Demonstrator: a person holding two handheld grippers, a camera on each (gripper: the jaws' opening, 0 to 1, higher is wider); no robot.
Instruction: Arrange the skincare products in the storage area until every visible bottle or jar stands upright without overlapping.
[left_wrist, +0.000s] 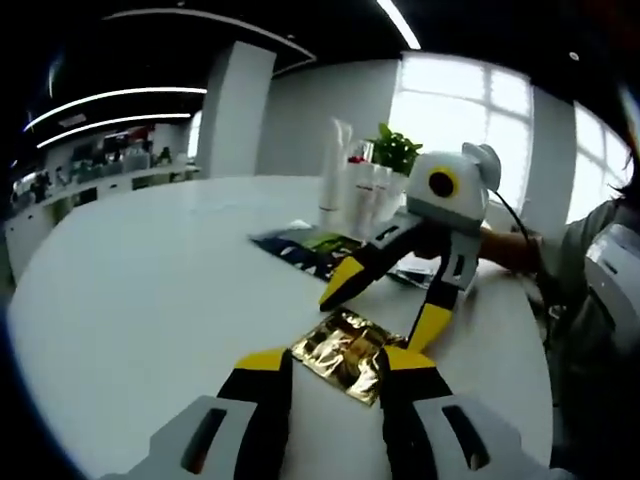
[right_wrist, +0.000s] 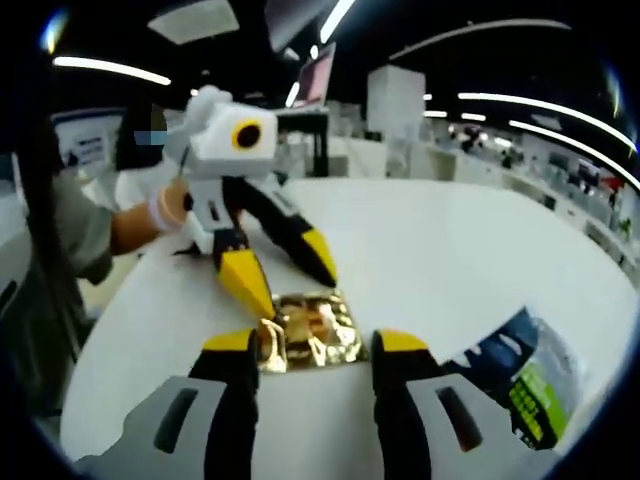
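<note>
A gold foil sachet (left_wrist: 345, 352) lies flat on the white table (left_wrist: 150, 290). My left gripper (left_wrist: 335, 362) is open, with the sachet's near edge between its yellow-tipped jaws. My right gripper (left_wrist: 388, 305) comes in from the right, open, one tip at the sachet's far edge. In the right gripper view the sachet (right_wrist: 310, 330) lies just ahead of my open right gripper (right_wrist: 315, 342), and the open left gripper (right_wrist: 285, 272) has one tip touching the sachet's left corner. Several white bottles (left_wrist: 345, 180) stand upright at the table's far side.
A dark printed packet (left_wrist: 310, 248) lies flat beyond the sachet, also seen as the dark packet (right_wrist: 525, 375) at right. A green plant (left_wrist: 395, 148) stands behind the bottles. A person's hand (right_wrist: 165, 210) holds the left gripper. The table edge (right_wrist: 120, 330) runs close on the left.
</note>
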